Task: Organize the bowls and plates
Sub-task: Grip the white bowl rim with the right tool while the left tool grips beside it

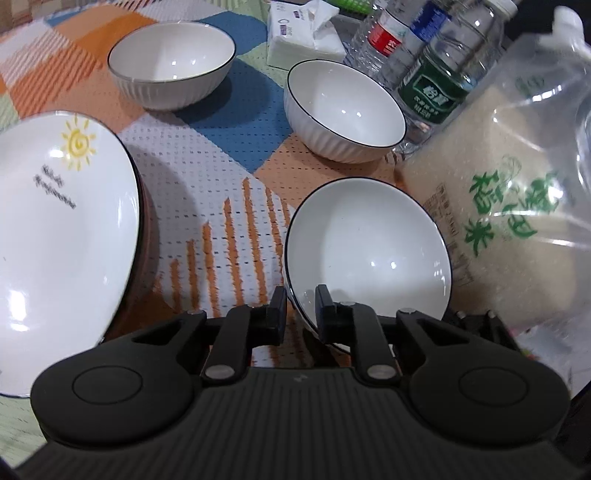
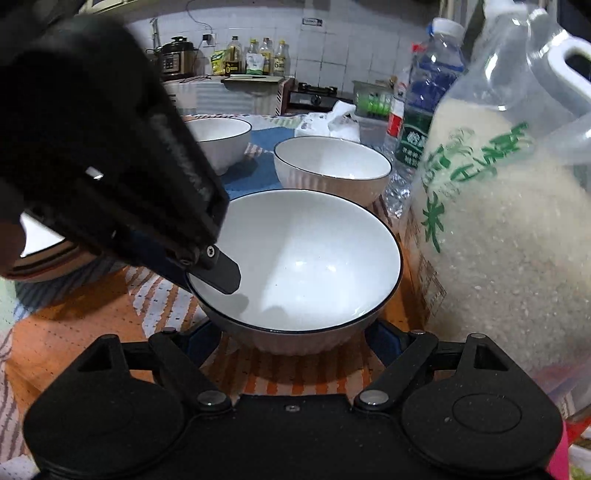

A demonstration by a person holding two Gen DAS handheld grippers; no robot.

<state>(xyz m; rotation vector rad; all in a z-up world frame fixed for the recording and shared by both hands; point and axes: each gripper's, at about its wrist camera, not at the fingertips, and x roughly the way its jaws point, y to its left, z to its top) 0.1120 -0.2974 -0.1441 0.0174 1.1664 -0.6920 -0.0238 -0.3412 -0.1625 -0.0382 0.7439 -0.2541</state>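
My left gripper (image 1: 301, 312) is shut on the rim of a white bowl with a dark rim (image 1: 373, 254), one finger inside and one outside; the bowl is tilted. In the right wrist view the same bowl (image 2: 310, 258) sits just ahead, with the left gripper (image 2: 212, 266) clamped on its left rim. My right gripper (image 2: 295, 341) is open, its fingers spread on either side of the bowl's base. Two more white bowls stand farther back (image 1: 171, 64) (image 1: 345, 110). A white plate with a sun drawing (image 1: 62, 236) tops a stack at the left.
A large bag of rice (image 1: 509, 206) stands close on the right of the held bowl. Water bottles (image 1: 436, 81) and a tissue pack (image 1: 299, 33) are at the back. A patterned cloth (image 1: 207, 192) covers the table.
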